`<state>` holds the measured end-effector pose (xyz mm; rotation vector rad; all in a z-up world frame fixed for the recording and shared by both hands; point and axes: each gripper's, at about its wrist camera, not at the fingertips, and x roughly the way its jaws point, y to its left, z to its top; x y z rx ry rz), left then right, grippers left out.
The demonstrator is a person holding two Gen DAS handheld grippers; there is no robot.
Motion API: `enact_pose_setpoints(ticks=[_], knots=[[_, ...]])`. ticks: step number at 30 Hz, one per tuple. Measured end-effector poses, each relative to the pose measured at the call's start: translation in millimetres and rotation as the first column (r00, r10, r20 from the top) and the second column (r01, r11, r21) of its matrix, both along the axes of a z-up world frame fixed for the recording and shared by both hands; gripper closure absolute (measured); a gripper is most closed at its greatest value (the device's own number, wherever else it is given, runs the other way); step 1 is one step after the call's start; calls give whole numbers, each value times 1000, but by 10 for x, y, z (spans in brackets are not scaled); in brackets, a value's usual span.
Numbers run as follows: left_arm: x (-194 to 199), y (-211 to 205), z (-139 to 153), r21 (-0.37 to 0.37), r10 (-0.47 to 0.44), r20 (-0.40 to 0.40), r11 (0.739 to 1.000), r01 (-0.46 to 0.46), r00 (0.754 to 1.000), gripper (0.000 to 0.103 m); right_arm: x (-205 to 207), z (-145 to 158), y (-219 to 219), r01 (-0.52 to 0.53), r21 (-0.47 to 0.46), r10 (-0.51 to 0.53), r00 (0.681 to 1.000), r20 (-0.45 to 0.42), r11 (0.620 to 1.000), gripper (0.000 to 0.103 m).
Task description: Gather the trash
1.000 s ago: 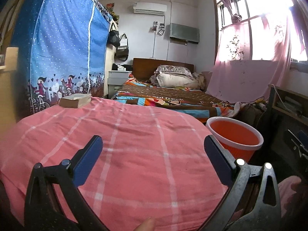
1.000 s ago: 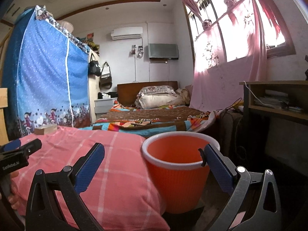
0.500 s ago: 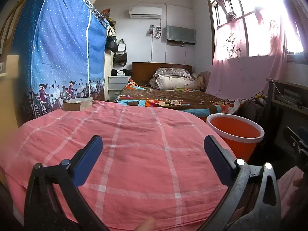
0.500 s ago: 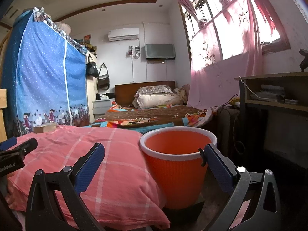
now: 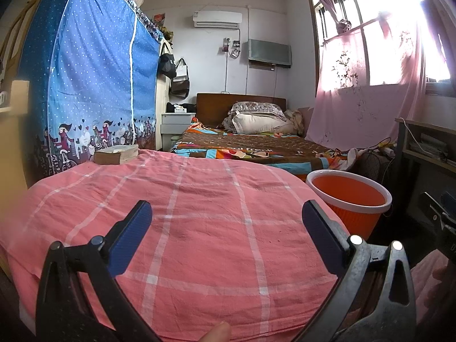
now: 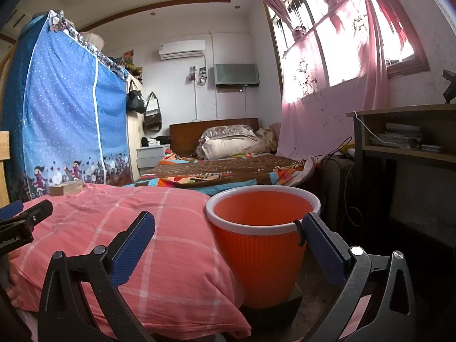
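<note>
Small bedroom, pink-curtained window [image 6: 336, 45] on the right, blue dotted wardrobe cover [image 5: 91, 85] on the left, a made bed [image 5: 250, 148] at the far wall. In the foreground a pink checked quilt [image 5: 199, 228] covered a mattress or cushion; a small tan box [image 5: 116, 154] sat at its far left corner.

Orange bin [image 6: 262, 239], white rim, stood on the floor touching the quilt's right edge. What showed of its inside looked bare; the bottom was hidden by the rim.

Left tool [image 5: 226, 239] hung over the near part of the quilt, fingers spread wide, nothing between them. Right tool [image 6: 228, 248] was low and close to the bin, also spread wide and carrying nothing; its right finger [image 6: 322, 250] overlapped the bin's rim in that view, contact unclear.

Trash: couldn't spot any loose piece on the quilt, the bed or the visible floor. The box might have been the target, couldn't tell. The desk [image 6: 404, 131] on the right held papers and a cable, nothing obviously waste.

Progress, my read: either at the very start or already finished. Nothing gripped, no trash seen in the bin. If starting, everything was left: find an item, pinch it, carry it to the bin, drop it.
</note>
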<state>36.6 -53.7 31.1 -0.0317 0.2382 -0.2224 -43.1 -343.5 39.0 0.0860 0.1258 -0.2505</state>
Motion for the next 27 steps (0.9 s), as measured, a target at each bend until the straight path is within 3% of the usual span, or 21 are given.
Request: enact_pose_setpoints(ticks=[27], knots=[[-12, 34, 14, -11, 5, -5, 1000, -5, 1000, 0, -7, -6, -24, 1, 3, -1, 1000, 2, 1000, 0]])
